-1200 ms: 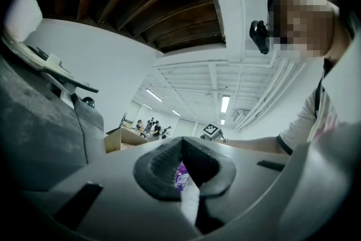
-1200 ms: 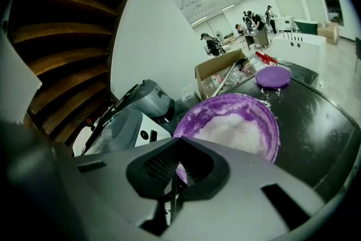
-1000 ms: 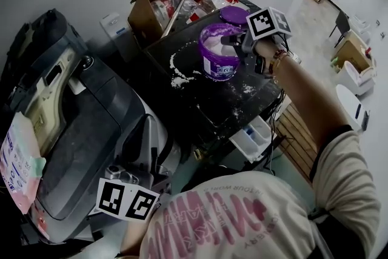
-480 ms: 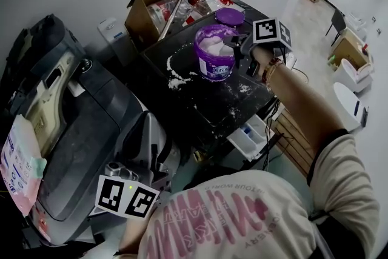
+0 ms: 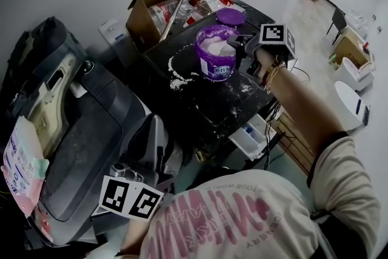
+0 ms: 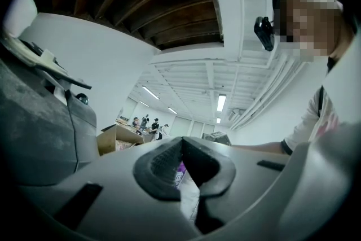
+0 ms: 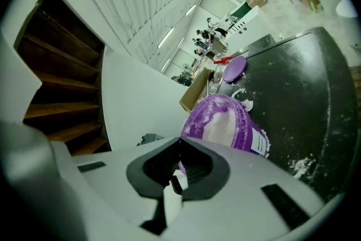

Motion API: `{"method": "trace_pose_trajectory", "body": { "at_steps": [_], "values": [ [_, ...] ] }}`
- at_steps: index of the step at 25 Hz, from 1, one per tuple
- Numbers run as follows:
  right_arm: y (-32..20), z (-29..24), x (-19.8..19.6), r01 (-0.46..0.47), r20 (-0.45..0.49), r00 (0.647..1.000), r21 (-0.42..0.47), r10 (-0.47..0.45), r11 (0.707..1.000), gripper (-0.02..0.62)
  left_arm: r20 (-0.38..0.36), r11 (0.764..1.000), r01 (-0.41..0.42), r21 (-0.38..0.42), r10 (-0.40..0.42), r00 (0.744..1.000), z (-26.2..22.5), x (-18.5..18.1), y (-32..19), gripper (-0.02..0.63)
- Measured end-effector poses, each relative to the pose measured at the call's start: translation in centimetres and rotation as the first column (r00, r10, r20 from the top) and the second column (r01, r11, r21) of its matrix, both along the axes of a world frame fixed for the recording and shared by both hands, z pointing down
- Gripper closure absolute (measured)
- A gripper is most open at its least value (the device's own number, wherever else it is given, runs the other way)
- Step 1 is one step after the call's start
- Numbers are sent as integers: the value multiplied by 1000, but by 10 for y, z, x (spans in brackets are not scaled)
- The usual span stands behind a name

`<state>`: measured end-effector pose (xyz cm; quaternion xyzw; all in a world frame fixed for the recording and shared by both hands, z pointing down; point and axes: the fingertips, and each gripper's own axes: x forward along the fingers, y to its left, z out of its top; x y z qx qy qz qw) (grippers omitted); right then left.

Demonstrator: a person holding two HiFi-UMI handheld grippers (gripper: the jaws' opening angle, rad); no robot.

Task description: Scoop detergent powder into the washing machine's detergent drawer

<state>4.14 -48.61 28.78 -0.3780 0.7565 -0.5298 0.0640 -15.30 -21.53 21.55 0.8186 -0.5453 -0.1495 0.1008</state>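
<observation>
An open purple tub (image 5: pixel 215 57) of white detergent powder (image 7: pixel 217 121) stands on the black top (image 5: pixel 200 103) of the washing machine. My right gripper (image 5: pixel 234 41) hangs at the tub's right rim with its jaws shut. In the right gripper view a thin white strip, seemingly a scoop handle (image 7: pixel 172 195), sits between the jaws of the right gripper (image 7: pixel 180 144). The white detergent drawer (image 5: pixel 253 136) stands pulled out at the machine's front. My left gripper (image 5: pixel 124 176) is low by my chest, away from the tub. In its own view the left gripper (image 6: pixel 181 144) is shut with nothing in it.
Spilled powder (image 5: pixel 176 79) lies on the black top left of the tub. The purple lid (image 5: pixel 230 16) rests behind it, beside an open cardboard box (image 5: pixel 159 9). A grey machine (image 5: pixel 79 130) with a pink bag (image 5: pixel 18 167) on it fills the left.
My right gripper has shifted slightly right and down beside the tub's rim and stays shut. The left gripper has barely moved.
</observation>
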Motion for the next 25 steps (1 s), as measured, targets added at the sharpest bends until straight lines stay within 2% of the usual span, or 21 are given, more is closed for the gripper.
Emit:
{"method": "trace_pose_trajectory", "body": {
  "at_steps": [8, 25],
  "values": [
    [1, 6, 7, -38, 63, 997, -38, 40, 999, 595, -5, 1000, 8, 5, -8, 1000, 0, -3, 3, 603],
    [10, -5, 16, -85, 148, 985, -30, 88, 996, 595, -6, 1000, -15, 4, 15, 1000, 1, 4, 5, 603]
  ]
}}
